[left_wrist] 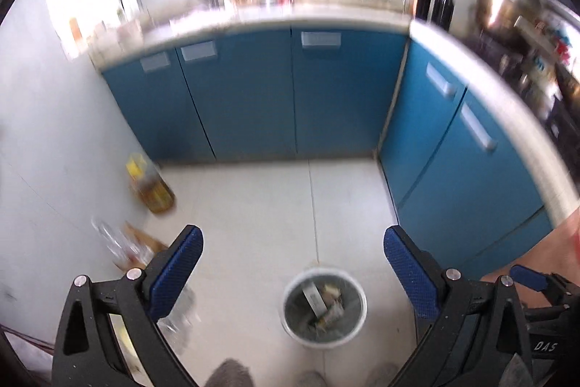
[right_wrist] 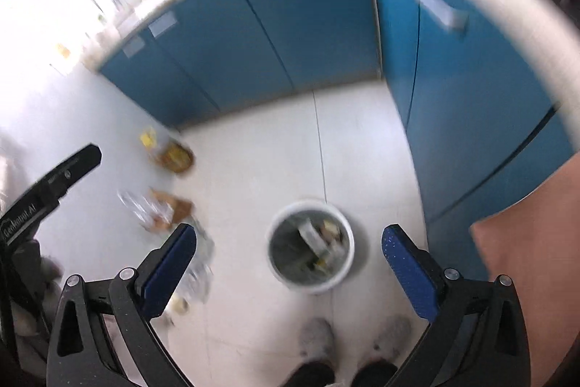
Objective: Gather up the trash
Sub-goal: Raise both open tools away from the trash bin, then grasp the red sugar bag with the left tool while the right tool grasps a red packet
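Observation:
A white round trash bin (left_wrist: 357,325) stands on the light floor tiles and holds several pieces of trash; it also shows in the right wrist view (right_wrist: 346,272). My left gripper (left_wrist: 293,254) is open and empty, high above the floor, with the bin just below its fingers. My right gripper (right_wrist: 289,249) is open and empty, above the bin. Clear plastic bottles and brown cardboard (left_wrist: 127,245) lie on the floor at the left; they also show in the right wrist view (right_wrist: 159,209). Both views are blurred.
A yellow oil jug (left_wrist: 150,185) stands by the left wall. Blue cabinets (left_wrist: 253,89) under a pale counter (left_wrist: 290,19) close off the back and right. The person's grey slippers (right_wrist: 315,338) stand just before the bin. The left gripper (right_wrist: 54,184) shows at left.

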Tool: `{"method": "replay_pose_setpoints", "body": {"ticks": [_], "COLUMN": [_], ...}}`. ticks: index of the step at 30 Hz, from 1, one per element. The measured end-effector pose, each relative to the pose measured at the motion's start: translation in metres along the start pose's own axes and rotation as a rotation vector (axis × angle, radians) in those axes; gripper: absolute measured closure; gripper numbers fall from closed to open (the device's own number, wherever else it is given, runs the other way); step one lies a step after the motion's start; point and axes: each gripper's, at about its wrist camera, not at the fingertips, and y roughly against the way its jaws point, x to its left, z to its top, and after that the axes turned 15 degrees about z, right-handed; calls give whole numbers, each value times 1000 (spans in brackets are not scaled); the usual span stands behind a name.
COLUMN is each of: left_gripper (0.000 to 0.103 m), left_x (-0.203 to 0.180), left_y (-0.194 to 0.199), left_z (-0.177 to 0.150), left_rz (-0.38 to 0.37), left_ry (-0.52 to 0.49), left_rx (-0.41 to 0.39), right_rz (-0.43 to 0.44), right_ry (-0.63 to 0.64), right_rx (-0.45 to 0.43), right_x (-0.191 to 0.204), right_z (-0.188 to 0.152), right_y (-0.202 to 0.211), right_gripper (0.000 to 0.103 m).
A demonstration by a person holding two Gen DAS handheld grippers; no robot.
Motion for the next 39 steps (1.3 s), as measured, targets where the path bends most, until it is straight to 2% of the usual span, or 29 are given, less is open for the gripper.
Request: {"method": "replay_pose_setpoints", "body": {"ticks": [2,3,7,10,12,14,16,18,19,21,25,26,28,29,30,36,39], "left_gripper": [1,1,1,0,0,0,0,0,0,0,1,1,1,1,1,1,4], "left_x": [1,-1,-18,-58,-98,-134,-180,-218,-238,-270,-306,-307,-314,-315,-317,-326,-325], "left_y": [41,59,108,126,138,145,142,140,135,124,112,113,105,106,104,87,83], "left_z": [19,29,61,75,77,70,51,28,15,-10,-43,-51,-56,-58,-59,-69,-68], "left_rz": [89,93,-2,-94,-132,-208,-274,-324,-342,-368,-380,-393,-435,-457,-485,-559,-562], "left_ry": [8,13,47,-24,-89,-145,-212,-266,-293,-339,-389,-387,-372,-364,-352,-270,-238], "left_rx": [-54,-71,-127,-103,-47,25,144,252,315,420,540,563,621,636,654,736,735], "right_rz": [18,18,23,-1,-39,-87,-134,-143,-172,-163,-78,-28,14,39,46,117,156], "right_ry": [5,1,-37,-99,-151,-252,-367,-462,-527,-620,-780,-822,-865,-875,-884,-858,-867], "right_rx": [-89,-134,-271,-333,-345,-347,-352,-356,-338,-347,-346,-333,-321,-309,-303,-278,-242], "right_x": [11,14,9,-14,-35,-69,-105,-141,-165,-200,-261,-277,-292,-302,-308,-294,-287], "right_z": [15,20,37,37,32,18,-1,-20,-33,-55,-88,-94,-98,-100,-101,-105,-108], "right_y": [47,69,162,228,267,311,343,360,370,380,375,366,350,342,336,314,305], "right_gripper": [0,0,0,0,0,0,4,37,40,41,41,47,61,78,91,95,95]}}
